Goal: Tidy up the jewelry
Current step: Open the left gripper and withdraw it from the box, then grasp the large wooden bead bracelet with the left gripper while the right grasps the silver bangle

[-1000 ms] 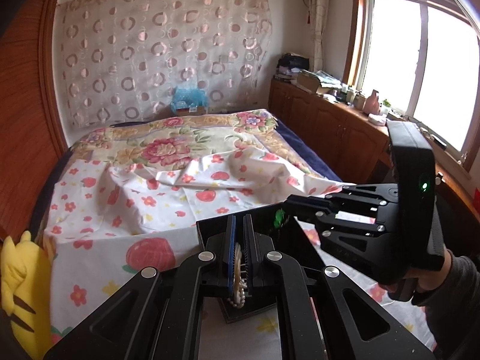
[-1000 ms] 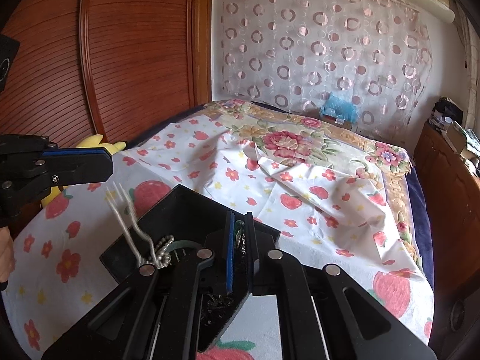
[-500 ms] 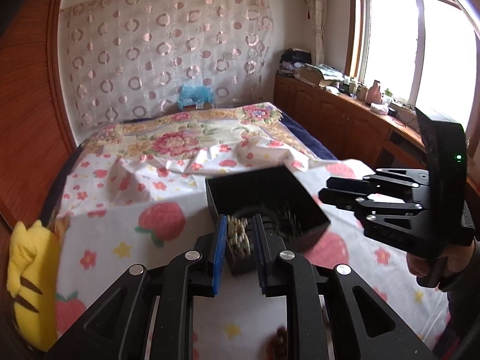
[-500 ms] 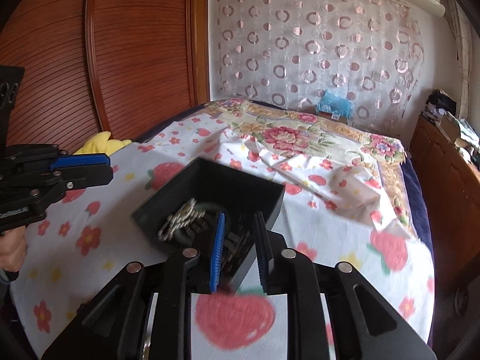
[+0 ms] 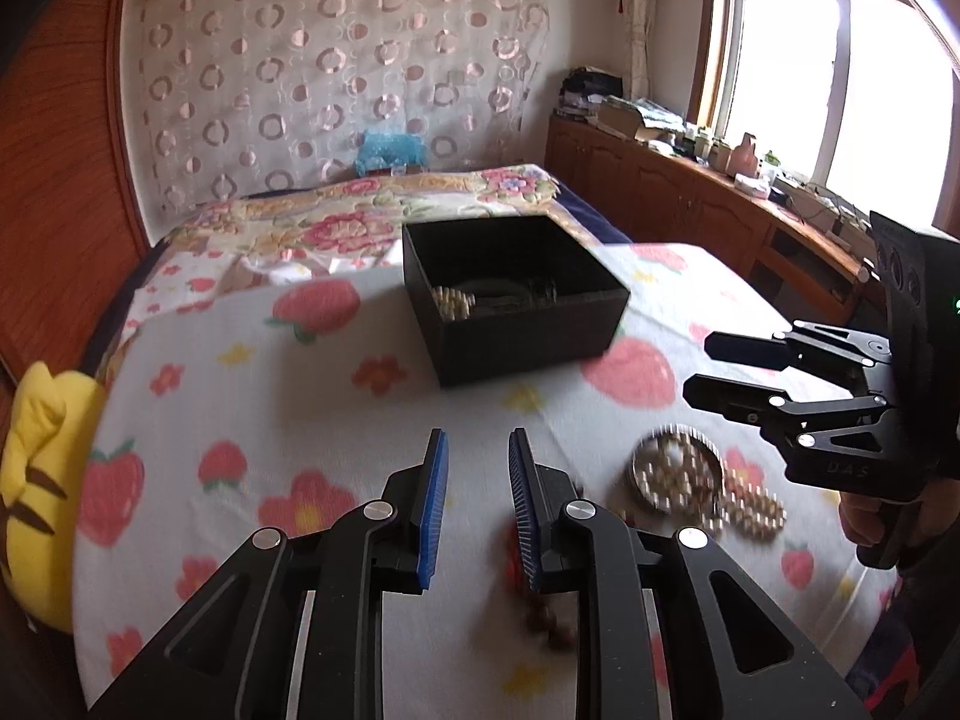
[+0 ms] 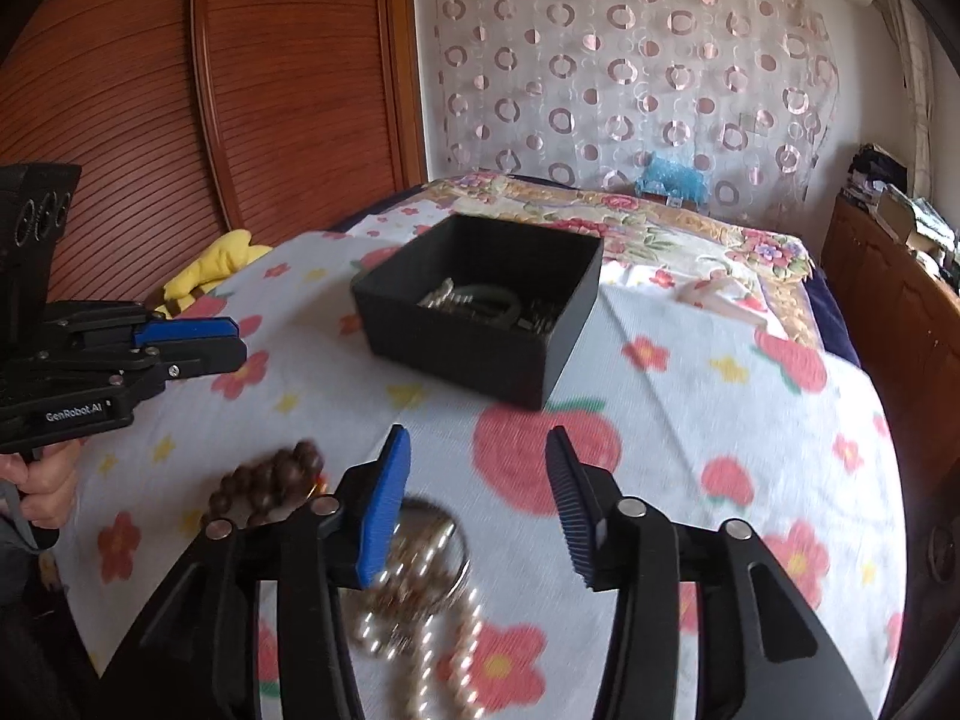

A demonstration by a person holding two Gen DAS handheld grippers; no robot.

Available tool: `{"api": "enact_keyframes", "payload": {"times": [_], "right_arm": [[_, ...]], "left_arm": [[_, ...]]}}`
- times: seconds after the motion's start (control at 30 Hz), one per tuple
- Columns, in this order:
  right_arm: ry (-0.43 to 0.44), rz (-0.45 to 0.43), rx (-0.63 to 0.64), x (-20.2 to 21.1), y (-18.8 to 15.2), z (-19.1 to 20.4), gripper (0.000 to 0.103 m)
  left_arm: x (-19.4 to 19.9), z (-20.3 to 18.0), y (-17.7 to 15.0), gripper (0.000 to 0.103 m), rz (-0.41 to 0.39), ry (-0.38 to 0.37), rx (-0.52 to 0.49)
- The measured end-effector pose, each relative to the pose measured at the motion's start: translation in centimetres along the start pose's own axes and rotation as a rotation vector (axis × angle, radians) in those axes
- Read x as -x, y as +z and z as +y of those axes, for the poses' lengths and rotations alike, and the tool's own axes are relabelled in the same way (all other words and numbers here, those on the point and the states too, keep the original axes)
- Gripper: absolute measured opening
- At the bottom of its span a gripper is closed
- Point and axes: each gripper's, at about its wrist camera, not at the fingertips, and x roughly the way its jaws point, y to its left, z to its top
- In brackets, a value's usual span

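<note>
Two empty tongs: left tongs (image 5: 474,450) slightly parted, right tongs (image 6: 480,450) opening wide

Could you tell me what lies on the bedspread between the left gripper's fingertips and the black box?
Nothing: in the left wrist view, bare bedspread separates the left gripper from the black box.

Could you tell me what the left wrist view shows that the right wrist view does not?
Only the left wrist view shows the window and the right gripper from the side, nothing between its opening fingers. Only the right wrist view shows the left gripper from the side, against the wooden wardrobe. Both share the black box holding jewelry, the pearl strand and the brown bead bracelet lying on the floral sheet.
</note>
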Motion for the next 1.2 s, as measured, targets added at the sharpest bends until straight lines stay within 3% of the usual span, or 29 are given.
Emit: {"api": "enact_keyframes", "payload": {"times": [0.2,0.37,0.87,1.2], "right_arm": [[0.031,0.050,0.011,-0.5,-1.4,1.2,0.062],[0.044,0.087,0.034,-1.2,-1.7,2.1,0.065],[-0.041,0.172,0.094,-3.0,-2.1,3.3,0.061],[-0.048,0.176,0.094,-3.3,-2.2,3.4,0.061]], "left_arm": [[-0.4,0.1,-2.7,0.020,0.045,-0.005,0.015],[-0.4,-0.1,-4.0,0.028,0.064,-0.014,0.023],[-0.9,-1.9,-5.2,0.028,0.111,-0.044,-0.007],[-1.5,-2.6,-5.2,0.031,0.117,-0.011,-0.040]]}}
